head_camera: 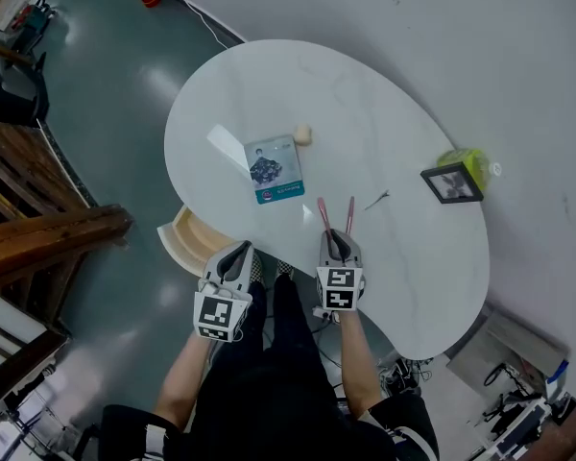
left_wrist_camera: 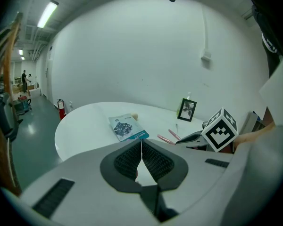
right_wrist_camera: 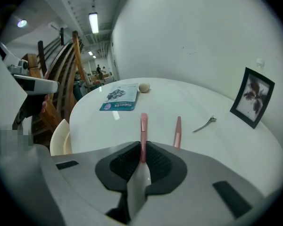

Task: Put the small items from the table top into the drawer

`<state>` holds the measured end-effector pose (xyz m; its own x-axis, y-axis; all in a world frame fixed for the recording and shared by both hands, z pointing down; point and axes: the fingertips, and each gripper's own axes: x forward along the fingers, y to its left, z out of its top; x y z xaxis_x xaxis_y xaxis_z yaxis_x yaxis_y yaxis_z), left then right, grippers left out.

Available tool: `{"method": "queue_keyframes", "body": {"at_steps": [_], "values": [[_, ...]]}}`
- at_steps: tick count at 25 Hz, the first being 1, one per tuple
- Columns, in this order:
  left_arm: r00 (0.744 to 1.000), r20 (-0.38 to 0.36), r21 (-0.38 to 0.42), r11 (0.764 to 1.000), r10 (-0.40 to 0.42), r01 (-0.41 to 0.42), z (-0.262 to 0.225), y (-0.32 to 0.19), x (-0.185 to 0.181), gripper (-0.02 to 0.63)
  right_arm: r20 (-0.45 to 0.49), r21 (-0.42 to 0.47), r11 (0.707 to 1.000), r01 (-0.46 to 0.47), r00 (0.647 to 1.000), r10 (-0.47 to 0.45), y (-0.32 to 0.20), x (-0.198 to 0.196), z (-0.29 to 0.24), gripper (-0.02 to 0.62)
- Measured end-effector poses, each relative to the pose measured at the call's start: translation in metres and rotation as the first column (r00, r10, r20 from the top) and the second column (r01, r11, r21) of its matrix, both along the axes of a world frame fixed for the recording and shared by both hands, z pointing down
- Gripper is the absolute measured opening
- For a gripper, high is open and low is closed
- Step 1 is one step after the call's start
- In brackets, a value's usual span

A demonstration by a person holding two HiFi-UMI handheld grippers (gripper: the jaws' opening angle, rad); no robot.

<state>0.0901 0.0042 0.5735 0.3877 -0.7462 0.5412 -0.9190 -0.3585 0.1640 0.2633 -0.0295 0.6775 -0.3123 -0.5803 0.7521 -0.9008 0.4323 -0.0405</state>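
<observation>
White wall [head_camera: 480, 46] and glossy grey-green floor [head_camera: 106, 113] surround a white, kidney-shaped table [head_camera: 384, 94].

Right gripper [right_wrist_camera: 142, 147]: fingers stand narrow, pads pressed on the near end of a pink stick [right_wrist_camera: 143, 134]. The stick is slender, rose-coloured and straight, with a slightly thicker cap at its far end, and it points away across the table. Whether it is lifted clear of the surface cannot be told. A second pink stick [right_wrist_camera: 177, 132] of like form lies just beside it on the right, apart from the fingers. A thin metal hair clip [right_wrist_camera: 205, 124] lies further right, near the sticks but not touching them.

Left gripper [left_wrist_camera: 141, 145]: fingertips meet, with nothing between them. It hangs off the table's near edge, beside the right gripper.

Beyond the sticks lies a stretch of bare table, then a teal-edged booklet [head_camera: 272, 169] lying flat, with a small beige lump [head_camera: 302, 135] just past its far corner. A black photo frame [head_camera: 451, 182] stands near the right edge, with a yellow-green object [head_camera: 472, 161] behind it.

A cream drawer [head_camera: 178, 243] juts out open under the near-left edge, just left of the left gripper.
</observation>
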Motion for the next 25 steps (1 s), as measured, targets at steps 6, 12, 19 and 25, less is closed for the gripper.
{"method": "queue_keyframes", "body": {"at_steps": [6, 12, 19, 25], "values": [[1.000, 0.003, 0.031, 1.000, 0.002, -0.002, -0.010, 0.001, -0.002, 0.020, 0.040, 0.057, 0.998, 0.009, 0.999, -0.011, -0.003, -0.003, -0.022, 0.055], [1.000, 0.007, 0.089, 0.996, -0.029, 0.029, -0.041, 0.001, -0.016, 0.020, 0.091, 0.139, 0.989, 0.051, 0.994, -0.064, -0.003, -0.026, -0.077, 0.055], [0.994, 0.035, 0.164, 0.982, -0.104, 0.097, -0.088, 0.008, -0.058, 0.020, 0.158, 0.207, 0.967, 0.149, 0.970, -0.184, 0.000, -0.084, -0.139, 0.055], [0.970, 0.052, 0.192, 0.956, -0.237, 0.223, -0.104, 0.039, -0.117, 0.020, 0.186, 0.248, 0.923, 0.295, 0.920, -0.344, 0.014, -0.161, -0.163, 0.055]]}}
